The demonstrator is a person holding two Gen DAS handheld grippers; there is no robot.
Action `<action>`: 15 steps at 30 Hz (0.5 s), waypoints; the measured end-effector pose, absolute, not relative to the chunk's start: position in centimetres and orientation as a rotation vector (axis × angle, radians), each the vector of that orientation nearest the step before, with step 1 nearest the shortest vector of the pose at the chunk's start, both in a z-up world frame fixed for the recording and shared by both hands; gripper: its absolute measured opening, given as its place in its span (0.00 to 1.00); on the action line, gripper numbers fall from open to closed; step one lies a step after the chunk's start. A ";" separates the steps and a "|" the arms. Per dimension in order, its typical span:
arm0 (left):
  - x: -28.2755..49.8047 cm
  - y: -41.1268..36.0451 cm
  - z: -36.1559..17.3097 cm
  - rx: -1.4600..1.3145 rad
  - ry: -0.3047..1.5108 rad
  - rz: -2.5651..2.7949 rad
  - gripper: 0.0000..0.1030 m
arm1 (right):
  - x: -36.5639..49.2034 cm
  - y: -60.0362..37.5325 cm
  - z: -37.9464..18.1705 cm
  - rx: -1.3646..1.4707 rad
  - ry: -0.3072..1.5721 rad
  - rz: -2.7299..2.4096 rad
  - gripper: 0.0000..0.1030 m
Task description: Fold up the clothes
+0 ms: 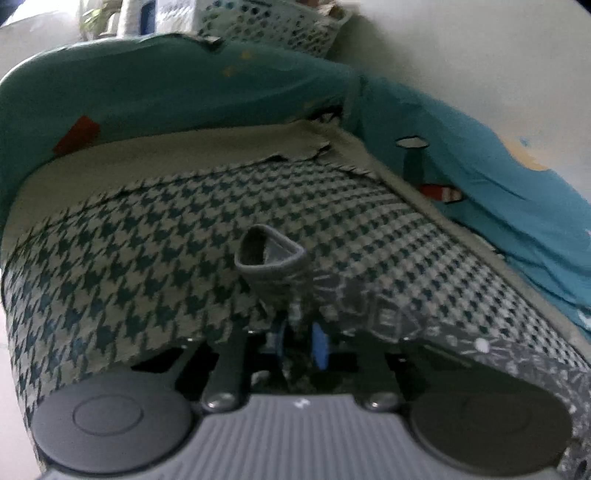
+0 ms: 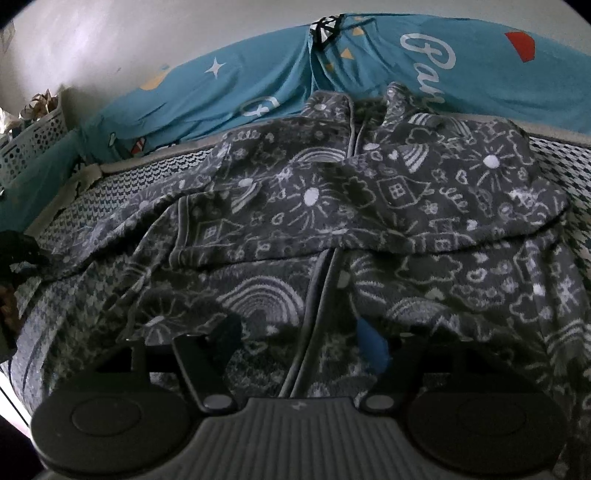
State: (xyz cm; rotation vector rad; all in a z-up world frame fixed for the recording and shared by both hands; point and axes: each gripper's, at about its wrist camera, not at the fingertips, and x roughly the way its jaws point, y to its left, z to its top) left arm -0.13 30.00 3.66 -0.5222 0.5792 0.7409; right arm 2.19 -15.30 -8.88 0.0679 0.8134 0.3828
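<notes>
A dark grey fleece garment [image 2: 369,206] with white doodle prints and a centre zip lies spread on a houndstooth cover [image 1: 147,258]; its upper part is folded over the lower. In the left wrist view my left gripper [image 1: 300,341] is shut on one sleeve [image 1: 280,280], whose ribbed cuff [image 1: 269,254] stands up just beyond the blue pads [image 1: 320,349]. More of the garment trails away to the right [image 1: 384,314]. My right gripper [image 2: 301,341] hangs open low over the garment's lower front, its fingers either side of the zip [image 2: 314,295], nothing between them.
Teal printed bedding [image 2: 258,85] is bunched along the wall behind the cover. A beige sheet [image 1: 166,151] shows beyond the houndstooth area. A white perforated laundry basket [image 1: 280,26] stands at the far end, and appears at the left of the right wrist view [image 2: 33,140].
</notes>
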 end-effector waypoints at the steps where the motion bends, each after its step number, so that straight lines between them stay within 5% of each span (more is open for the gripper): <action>1: 0.0 29.5 3.8 -0.518 0.579 0.710 0.11 | 2.2 -15.3 -8.9 0.066 0.813 0.383 0.69; 15: 2.3 19.6 5.0 -0.403 0.624 0.197 0.11 | 2.0 -14.6 -9.1 0.017 0.799 0.390 0.75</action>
